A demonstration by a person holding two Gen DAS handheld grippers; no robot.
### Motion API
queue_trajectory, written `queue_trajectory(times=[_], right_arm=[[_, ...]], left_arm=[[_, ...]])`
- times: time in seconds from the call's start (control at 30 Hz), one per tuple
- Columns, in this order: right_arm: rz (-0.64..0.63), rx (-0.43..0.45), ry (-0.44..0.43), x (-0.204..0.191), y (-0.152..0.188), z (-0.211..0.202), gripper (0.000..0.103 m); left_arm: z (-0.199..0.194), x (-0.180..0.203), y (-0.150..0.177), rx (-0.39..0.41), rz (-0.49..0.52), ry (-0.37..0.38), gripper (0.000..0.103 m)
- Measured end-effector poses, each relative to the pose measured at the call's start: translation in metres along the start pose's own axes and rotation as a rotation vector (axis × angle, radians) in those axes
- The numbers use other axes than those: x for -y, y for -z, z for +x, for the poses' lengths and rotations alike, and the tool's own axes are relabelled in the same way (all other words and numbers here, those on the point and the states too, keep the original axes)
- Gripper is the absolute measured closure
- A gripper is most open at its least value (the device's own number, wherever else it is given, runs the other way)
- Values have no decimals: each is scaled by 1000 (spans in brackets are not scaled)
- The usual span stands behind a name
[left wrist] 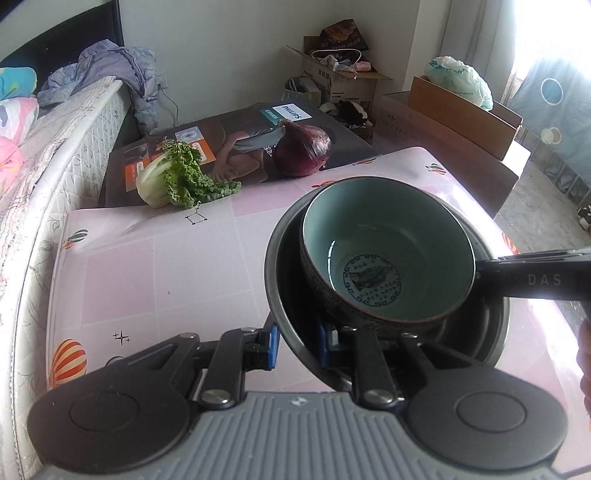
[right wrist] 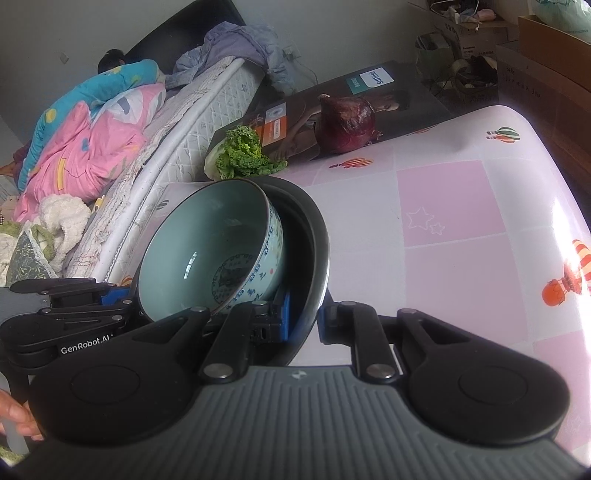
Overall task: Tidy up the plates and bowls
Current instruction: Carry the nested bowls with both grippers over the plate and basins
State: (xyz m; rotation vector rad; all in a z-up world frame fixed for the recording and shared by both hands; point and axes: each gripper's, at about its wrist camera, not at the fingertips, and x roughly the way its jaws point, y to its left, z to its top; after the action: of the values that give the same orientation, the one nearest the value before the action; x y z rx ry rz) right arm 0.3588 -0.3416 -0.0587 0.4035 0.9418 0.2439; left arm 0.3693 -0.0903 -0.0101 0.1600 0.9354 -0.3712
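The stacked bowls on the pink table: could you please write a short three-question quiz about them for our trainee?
1. True or false: the celadon bowl sits inside the dark bowl.
2. Which rim does the left gripper clamp: A) dark bowl, B) celadon bowl?
3. Name the purple vegetable beside the leafy greens.

Key: 1 true; 2 A; 3 red onion.

My table (left wrist: 155,266) wears a pink checked cloth with balloon prints. Bed (right wrist: 155,122) hard against its far side, quilt (right wrist: 85,133) heaped. Pale wall (left wrist: 229,55) behind. Cardboard boxes (left wrist: 343,77) in the corner. Strong daylight from window (left wrist: 546,33), blue curtain (left wrist: 554,110).
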Motion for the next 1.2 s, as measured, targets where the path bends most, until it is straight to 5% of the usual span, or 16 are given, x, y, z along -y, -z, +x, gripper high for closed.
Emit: queue_trajectory(times=[0.47, 1.2], right_arm=[[-21, 18, 20, -34, 30, -66, 88], [19, -13, 62, -49, 121, -123, 88]], left_arm=[[-58, 10, 29, 22, -20, 27, 83], [-96, 30, 100, -15, -43, 87, 84]])
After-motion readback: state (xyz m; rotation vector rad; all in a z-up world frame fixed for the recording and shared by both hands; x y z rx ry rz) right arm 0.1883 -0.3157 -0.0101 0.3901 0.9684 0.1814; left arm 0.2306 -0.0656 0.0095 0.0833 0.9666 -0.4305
